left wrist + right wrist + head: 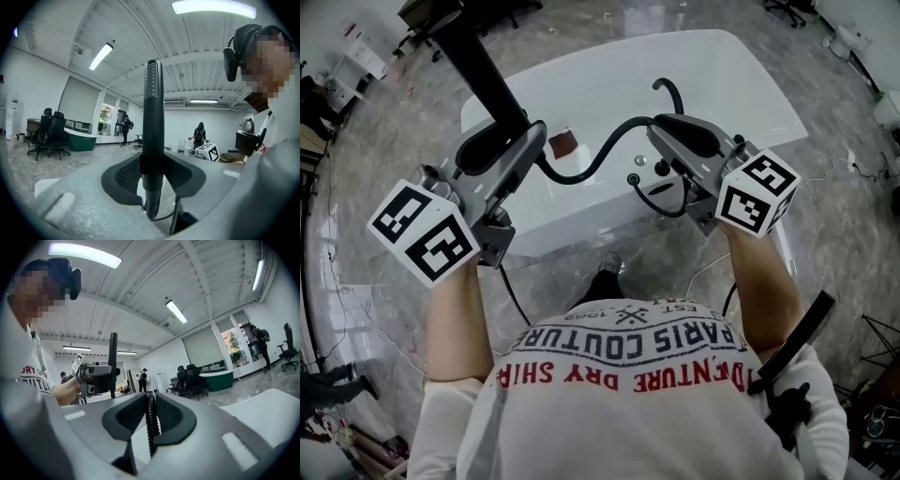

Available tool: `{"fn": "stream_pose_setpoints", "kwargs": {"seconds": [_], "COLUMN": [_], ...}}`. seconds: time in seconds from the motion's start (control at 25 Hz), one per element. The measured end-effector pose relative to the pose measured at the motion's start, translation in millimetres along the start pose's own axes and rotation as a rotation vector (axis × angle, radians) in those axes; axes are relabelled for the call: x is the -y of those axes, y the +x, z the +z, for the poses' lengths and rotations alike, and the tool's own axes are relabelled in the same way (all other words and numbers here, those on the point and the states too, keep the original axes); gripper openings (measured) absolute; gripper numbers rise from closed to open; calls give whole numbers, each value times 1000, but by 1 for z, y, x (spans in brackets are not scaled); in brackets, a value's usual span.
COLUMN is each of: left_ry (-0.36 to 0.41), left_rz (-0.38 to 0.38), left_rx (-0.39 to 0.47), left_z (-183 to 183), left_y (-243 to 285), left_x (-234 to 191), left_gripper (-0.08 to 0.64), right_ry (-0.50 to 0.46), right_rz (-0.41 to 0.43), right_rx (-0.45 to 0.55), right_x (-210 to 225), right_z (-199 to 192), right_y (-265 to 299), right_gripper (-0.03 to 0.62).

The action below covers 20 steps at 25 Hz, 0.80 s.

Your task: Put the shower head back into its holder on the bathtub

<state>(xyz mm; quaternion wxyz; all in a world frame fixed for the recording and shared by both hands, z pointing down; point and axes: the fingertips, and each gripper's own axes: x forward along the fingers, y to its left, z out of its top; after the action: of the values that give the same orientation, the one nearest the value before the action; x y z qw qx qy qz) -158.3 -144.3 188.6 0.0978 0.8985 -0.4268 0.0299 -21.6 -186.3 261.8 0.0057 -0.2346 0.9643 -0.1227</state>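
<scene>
Nearest you, your two hands hold the tongs out at chest height, side by side and well apart. Your left tongs [508, 141] are clamped on the black shower head [483, 66]. In the left gripper view it stands upright between the pads, gripped low on its stem, with its ribbed end up toward the ceiling. Your right tongs [670, 131] are closed narrow on the ribbed black hose [591, 164], which runs straight up between the jaws in the right gripper view.

Between the two tongs the hose sags in a curve. Past the right tongs it loops down to the chrome fittings [639, 164] on the near rim of the tub [609, 75]. The shower head is up in the air above that rim, touching nothing but your tongs.

Beyond the white tub lies grey marbled floor [825, 187].
</scene>
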Motion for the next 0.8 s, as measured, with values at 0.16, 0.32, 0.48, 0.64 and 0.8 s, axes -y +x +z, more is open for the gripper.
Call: {"fn": "stream_pose_setpoints", "kwargs": {"seconds": [0.16, 0.32, 0.48, 0.64, 0.8], "left_ry": [-1, 21, 20, 28, 27], "left_rz": [2, 6, 3, 10, 10], "left_rx": [18, 25, 24, 23, 25], "left_z": [14, 27, 36, 35, 36], "left_y": [1, 3, 7, 10, 14], "left_x": [-12, -29, -45, -53, -57], "left_gripper": [141, 141, 141, 141, 141], "right_ry": [-18, -39, -65, -93, -110], "right_rz": [8, 23, 38, 61, 67], "right_rx": [29, 74, 99, 126, 142], "right_x": [3, 6, 9, 6, 7], "right_z": [22, 48, 68, 79, 88], "right_y": [14, 33, 52, 61, 65], "right_gripper": [67, 67, 67, 67, 67]}}
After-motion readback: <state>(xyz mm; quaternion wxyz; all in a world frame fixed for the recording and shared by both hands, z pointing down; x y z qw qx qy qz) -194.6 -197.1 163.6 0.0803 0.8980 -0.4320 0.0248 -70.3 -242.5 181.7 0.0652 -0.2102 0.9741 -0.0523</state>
